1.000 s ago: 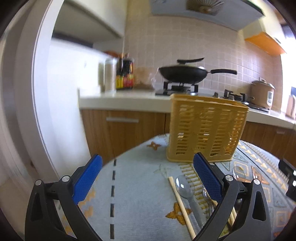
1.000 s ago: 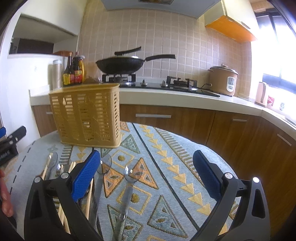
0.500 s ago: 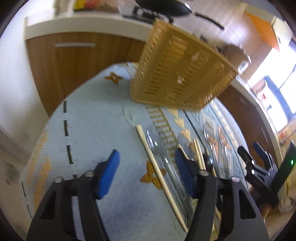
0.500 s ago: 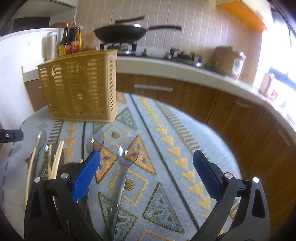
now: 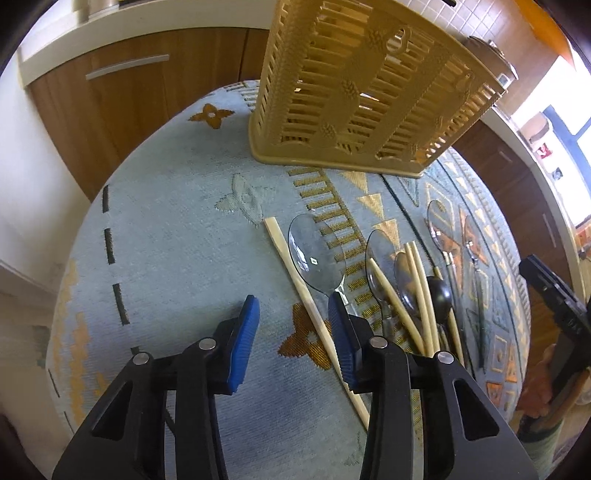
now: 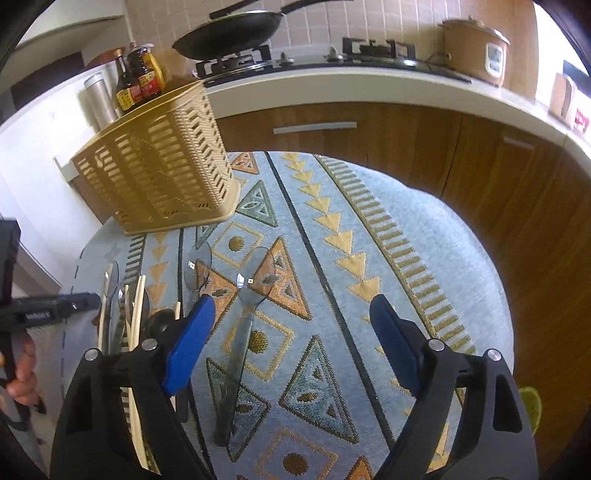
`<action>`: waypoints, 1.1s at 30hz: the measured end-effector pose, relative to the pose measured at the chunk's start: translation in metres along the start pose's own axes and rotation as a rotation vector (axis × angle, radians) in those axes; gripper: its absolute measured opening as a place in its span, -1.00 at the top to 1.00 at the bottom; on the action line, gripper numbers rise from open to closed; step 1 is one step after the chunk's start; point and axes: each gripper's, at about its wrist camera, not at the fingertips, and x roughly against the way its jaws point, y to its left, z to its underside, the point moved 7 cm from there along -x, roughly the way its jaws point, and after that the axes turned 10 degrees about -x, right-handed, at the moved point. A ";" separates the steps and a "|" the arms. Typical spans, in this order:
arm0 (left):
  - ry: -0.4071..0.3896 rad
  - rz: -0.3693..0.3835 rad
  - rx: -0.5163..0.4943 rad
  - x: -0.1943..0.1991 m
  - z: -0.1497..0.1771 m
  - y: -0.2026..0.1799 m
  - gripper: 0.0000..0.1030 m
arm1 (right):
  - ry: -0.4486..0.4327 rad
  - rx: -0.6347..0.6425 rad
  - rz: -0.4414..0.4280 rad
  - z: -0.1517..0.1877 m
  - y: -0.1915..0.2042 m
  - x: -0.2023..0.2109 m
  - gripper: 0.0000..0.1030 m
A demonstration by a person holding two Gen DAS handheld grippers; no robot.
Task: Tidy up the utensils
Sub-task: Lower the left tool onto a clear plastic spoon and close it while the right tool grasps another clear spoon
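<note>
A yellow slatted basket (image 5: 369, 92) (image 6: 162, 166) stands at the far side of the round table. In front of it lie clear plastic spoons (image 5: 316, 254), pale chopsticks (image 5: 417, 295) and a black spoon (image 5: 439, 295). My left gripper (image 5: 293, 336) points down at the cloth with its jaws closing. A single chopstick (image 5: 291, 273) runs under them close to the right pad, with no pad pressing on it. My right gripper (image 6: 291, 345) stands wide, its jaws closing slightly. The handle of a clear spoon (image 6: 255, 280) lies between them near the left pad, untouched.
A patterned blue cloth (image 6: 406, 240) covers the table, whose edge drops off to wooden cabinets (image 6: 369, 140). Behind is a counter with a black wok (image 6: 229, 33), sauce bottles (image 6: 140, 77) and a rice cooker (image 6: 476, 48). A second clear spoon (image 6: 197, 269) lies left of the first.
Both grippers have tipped down from the kitchen wall towards the tabletop. The left jaws have narrowed a lot over the single chopstick. The right jaws have narrowed a little over the clear spoon.
</note>
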 end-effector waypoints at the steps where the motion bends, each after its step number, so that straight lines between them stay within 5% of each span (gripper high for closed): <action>1: -0.002 -0.005 0.001 0.002 -0.001 -0.001 0.29 | 0.004 -0.008 -0.001 -0.001 -0.002 0.000 -0.57; 5: -0.011 -0.051 -0.007 -0.001 -0.007 -0.005 0.29 | 0.089 -0.034 0.005 -0.005 -0.003 -0.010 -0.48; 8: -0.020 -0.092 -0.024 -0.002 -0.011 -0.005 0.58 | 0.178 -0.041 0.004 -0.006 0.000 -0.021 -0.34; 10: -0.018 -0.055 -0.008 -0.001 -0.009 -0.003 0.90 | 0.231 -0.052 -0.016 -0.006 0.003 -0.029 -0.15; 15: -0.021 -0.022 0.034 0.004 -0.007 0.009 1.00 | 0.329 -0.055 -0.027 -0.008 0.014 -0.050 -0.04; 18: -0.021 -0.028 0.056 0.004 -0.001 0.019 1.00 | 0.354 -0.033 0.002 -0.010 0.023 -0.061 -0.04; 23: -0.024 0.080 0.099 0.010 0.001 0.029 1.00 | 0.359 0.009 0.079 -0.014 0.033 -0.077 -0.04; 26: -0.037 0.158 0.098 0.012 -0.004 0.021 0.65 | 0.362 0.008 0.079 -0.016 0.033 -0.080 -0.04; 33: 0.007 0.041 0.009 0.001 -0.008 0.000 0.57 | 0.371 0.026 0.085 -0.020 0.032 -0.079 -0.04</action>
